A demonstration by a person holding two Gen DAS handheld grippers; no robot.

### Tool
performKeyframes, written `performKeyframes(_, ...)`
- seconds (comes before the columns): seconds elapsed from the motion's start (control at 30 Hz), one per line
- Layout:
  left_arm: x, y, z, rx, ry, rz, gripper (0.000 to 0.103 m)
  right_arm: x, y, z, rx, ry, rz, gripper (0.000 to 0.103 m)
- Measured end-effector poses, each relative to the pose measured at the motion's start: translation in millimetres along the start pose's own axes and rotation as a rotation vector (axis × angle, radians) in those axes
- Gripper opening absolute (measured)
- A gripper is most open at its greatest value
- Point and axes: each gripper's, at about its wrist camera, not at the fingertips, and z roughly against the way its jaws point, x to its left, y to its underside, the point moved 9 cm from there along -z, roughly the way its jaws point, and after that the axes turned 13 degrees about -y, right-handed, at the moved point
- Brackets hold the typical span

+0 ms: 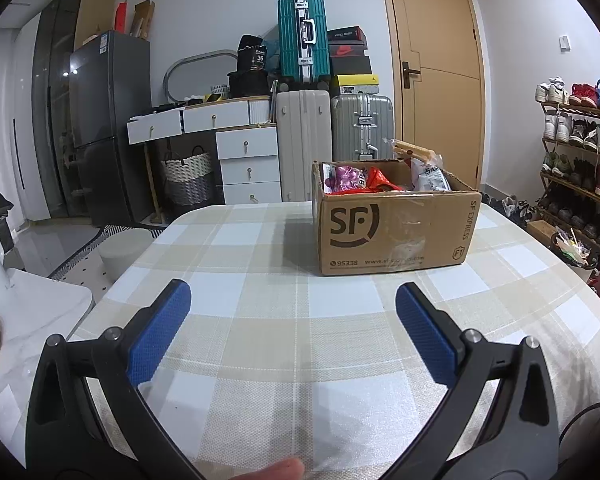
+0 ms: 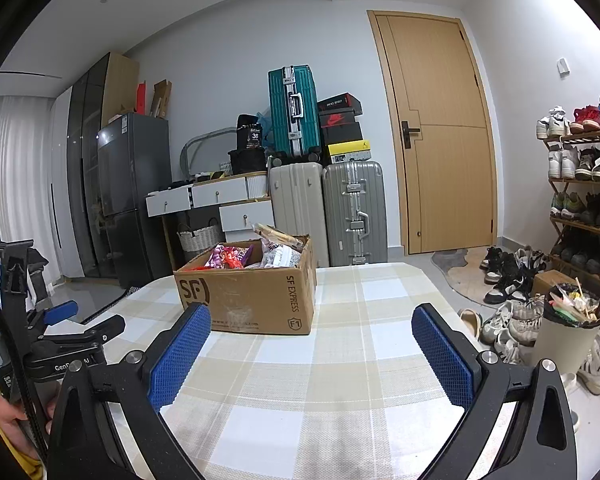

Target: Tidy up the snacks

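The cardboard box (image 1: 396, 228) marked "SF" sits on the checked tablecloth (image 1: 260, 320) toward the far edge of the table, at about one o'clock from the left gripper's camera and at eleven o'clock from the right one. Its top is open and it holds snack packets (image 1: 380, 178): a purple bag at the ten o'clock corner, a red one beside it, a white printed bag toward two o'clock, and a tan wrapped pack (image 1: 414, 150) that sticks up above the rim at twelve.

The left gripper (image 1: 292, 304) hovers over bare cloth, well short of the box — its blue pads (image 1: 160, 332) spread wide, nothing between them. The right gripper (image 2: 312, 324) is likewise spread wide and empty, with the box's near right corner just past its left pad (image 2: 180, 356). In the right view the left gripper shows at nine o'clock, held by a hand (image 2: 8, 416).

Behind the table, at twelve o'clock, stand a white suitcase (image 1: 304, 144) and a silver suitcase (image 1: 362, 128) with a teal suitcase (image 1: 302, 36) and shoe boxes on top. A wooden door (image 1: 436, 72) is at one o'clock, a shoe rack (image 1: 580, 148) at three — a dark fridge (image 1: 108, 120) at ten.
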Motion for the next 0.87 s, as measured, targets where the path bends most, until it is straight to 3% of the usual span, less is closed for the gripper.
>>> performKeyframes(0.87, 0.4, 0.5, -1.7, 0.011, -0.001, -0.005, 0.102, -0.2, 1.5, 0.1, 0.003, 0.001, -0.005, 0.102)
